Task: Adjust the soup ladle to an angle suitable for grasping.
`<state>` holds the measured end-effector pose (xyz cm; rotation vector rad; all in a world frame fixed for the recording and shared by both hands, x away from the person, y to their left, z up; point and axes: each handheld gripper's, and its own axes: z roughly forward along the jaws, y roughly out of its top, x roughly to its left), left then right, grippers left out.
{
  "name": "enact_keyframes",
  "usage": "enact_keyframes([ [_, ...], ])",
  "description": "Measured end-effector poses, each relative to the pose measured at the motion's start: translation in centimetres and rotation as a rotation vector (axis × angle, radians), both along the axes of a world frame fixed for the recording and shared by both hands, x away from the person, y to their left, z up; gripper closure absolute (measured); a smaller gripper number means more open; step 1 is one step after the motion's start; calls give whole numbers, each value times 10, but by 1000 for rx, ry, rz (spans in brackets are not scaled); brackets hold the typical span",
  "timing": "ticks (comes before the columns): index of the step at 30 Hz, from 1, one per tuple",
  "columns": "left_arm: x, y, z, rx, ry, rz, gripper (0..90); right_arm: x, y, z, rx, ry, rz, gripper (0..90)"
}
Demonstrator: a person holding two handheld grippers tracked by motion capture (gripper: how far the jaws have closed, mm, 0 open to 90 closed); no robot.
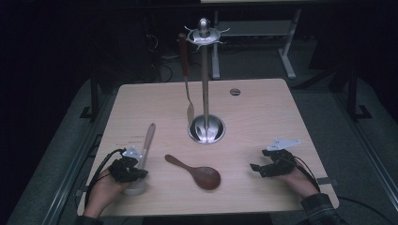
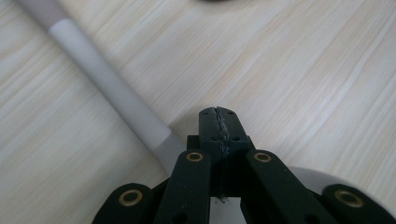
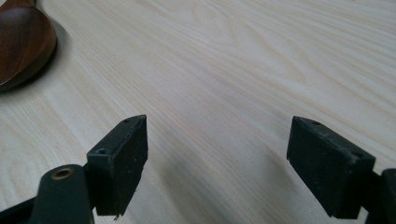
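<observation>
While the left gripper [image 2: 219, 122], jaws pressed together on nothing, hovers over it near the worktop's front-left corner, the white, wooden-handled plastic ladle [image 1: 143, 154] looks light, stiff, best pinched mid-handle; right gripper [image 3: 218, 163] spread, idle.

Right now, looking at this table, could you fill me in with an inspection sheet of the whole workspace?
Surface: light wooden table, with a small round grommet near its far edge.
Job's things: white ladle lying at the left, its bowl toward the person; dark wooden spoon lying in the middle.
Clutter: metal utensil stand with one utensil hanging from it.
Grippers: left gripper shut with nothing between its jaws, over the ladle where handle meets bowl; right gripper open, empty, low over bare wood.
Cables: black cable from the left gripper; another from the right.
Surroundings: dark room, grey floor, another table's legs behind.
</observation>
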<state>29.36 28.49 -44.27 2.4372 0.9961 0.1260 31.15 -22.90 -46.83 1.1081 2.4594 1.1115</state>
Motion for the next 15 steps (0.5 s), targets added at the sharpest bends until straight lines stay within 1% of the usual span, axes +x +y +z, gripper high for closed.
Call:
enact_keyframes([
  [4,-4,15,1,2,4,35,897,0,0,0,-3,0,0,201],
  [5,-5,18,0,-6,4,46,897,0,-1,0,-2,-1,0,200],
  [6,-5,18,0,-6,4,46,897,0,-1,0,-2,-1,0,200],
  [7,-6,23,0,-10,8,52,897,1,0,0,-2,0,1,200],
  [9,-5,23,0,-8,11,51,897,0,1,0,-3,7,1,199],
  [11,-5,21,1,-4,12,47,897,0,1,0,-2,1,5,199],
  [13,-4,21,3,-12,10,41,897,0,1,0,0,1,6,199],
  [15,-1,21,7,-37,-4,43,897,1,1,0,-3,0,8,199],
])
